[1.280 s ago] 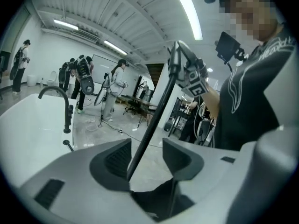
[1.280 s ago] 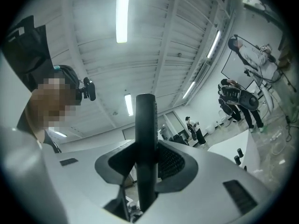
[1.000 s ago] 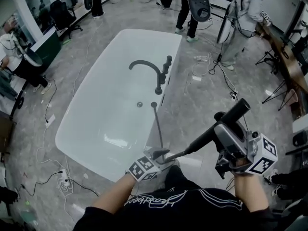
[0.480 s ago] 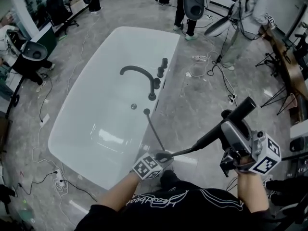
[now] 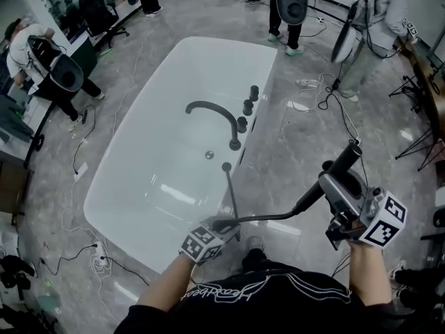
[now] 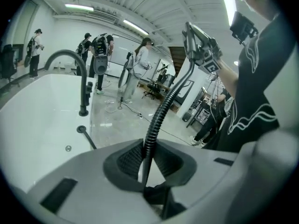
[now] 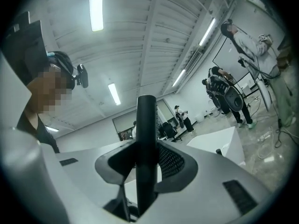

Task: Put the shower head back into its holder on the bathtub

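Observation:
The black shower head handle (image 5: 339,165) is held out over the floor to the right of the white bathtub (image 5: 146,186), with my right gripper (image 5: 332,186) shut on it. In the right gripper view the handle (image 7: 146,134) stands upright between the jaws. Its ribbed black hose (image 5: 268,218) runs left to my left gripper (image 5: 224,225) at the tub's near rim. The left jaws have just been closing and now pinch the hose (image 6: 156,120). From there the hose leads up to a small round black fitting (image 5: 227,167) on the rim.
A curved black faucet (image 5: 212,113) and black knobs (image 5: 248,104) stand on the tub's right rim. Cables (image 5: 306,92) lie on the grey marble floor. Several people with equipment stand beyond the tub's far end and at the left.
My left gripper's jaws have closed round the hose at the tub's near rim. The right hand with the shower head has shifted slightly right and lower.

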A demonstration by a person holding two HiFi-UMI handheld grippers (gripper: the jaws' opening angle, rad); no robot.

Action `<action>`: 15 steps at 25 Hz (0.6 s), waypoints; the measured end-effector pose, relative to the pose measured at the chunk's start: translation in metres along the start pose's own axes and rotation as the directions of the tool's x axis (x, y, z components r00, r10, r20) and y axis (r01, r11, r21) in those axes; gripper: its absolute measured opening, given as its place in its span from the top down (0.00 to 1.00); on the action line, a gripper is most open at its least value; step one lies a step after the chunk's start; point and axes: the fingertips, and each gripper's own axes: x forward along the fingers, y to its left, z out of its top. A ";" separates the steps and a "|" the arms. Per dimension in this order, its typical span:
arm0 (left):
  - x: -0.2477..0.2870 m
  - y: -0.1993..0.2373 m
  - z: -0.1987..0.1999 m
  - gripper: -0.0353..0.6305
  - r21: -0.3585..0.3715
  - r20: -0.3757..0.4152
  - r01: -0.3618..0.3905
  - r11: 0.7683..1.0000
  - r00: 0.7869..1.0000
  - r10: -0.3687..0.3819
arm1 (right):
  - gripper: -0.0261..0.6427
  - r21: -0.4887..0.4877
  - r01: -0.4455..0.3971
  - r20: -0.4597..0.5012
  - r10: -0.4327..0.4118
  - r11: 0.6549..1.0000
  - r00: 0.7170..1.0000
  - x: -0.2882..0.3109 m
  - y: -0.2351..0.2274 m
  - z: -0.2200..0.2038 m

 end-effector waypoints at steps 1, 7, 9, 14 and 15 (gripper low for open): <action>-0.007 0.007 0.005 0.85 0.006 -0.003 -0.031 1.000 1.000 0.031 | 0.76 -0.014 -0.012 -0.028 0.012 1.000 1.000 0.003 -0.004 -0.006; -0.037 0.027 0.037 0.85 0.112 -0.028 -0.162 0.980 0.986 0.166 | 0.76 -0.015 -0.036 -0.158 0.033 0.999 0.987 0.016 -0.029 -0.043; -0.044 0.033 0.052 0.85 0.132 -0.026 -0.193 0.972 0.980 0.198 | 0.76 -0.003 -0.051 -0.179 0.050 0.999 0.983 0.020 -0.035 -0.049; -0.069 0.055 0.105 0.85 0.180 0.035 -0.295 0.939 0.955 0.293 | 0.76 -0.003 -0.114 -0.223 0.110 0.994 0.969 0.032 -0.037 -0.054; -0.075 0.060 0.117 0.85 0.184 0.054 -0.320 0.929 0.947 0.315 | 0.76 -0.009 -0.131 -0.226 0.125 0.991 0.966 0.035 -0.036 -0.053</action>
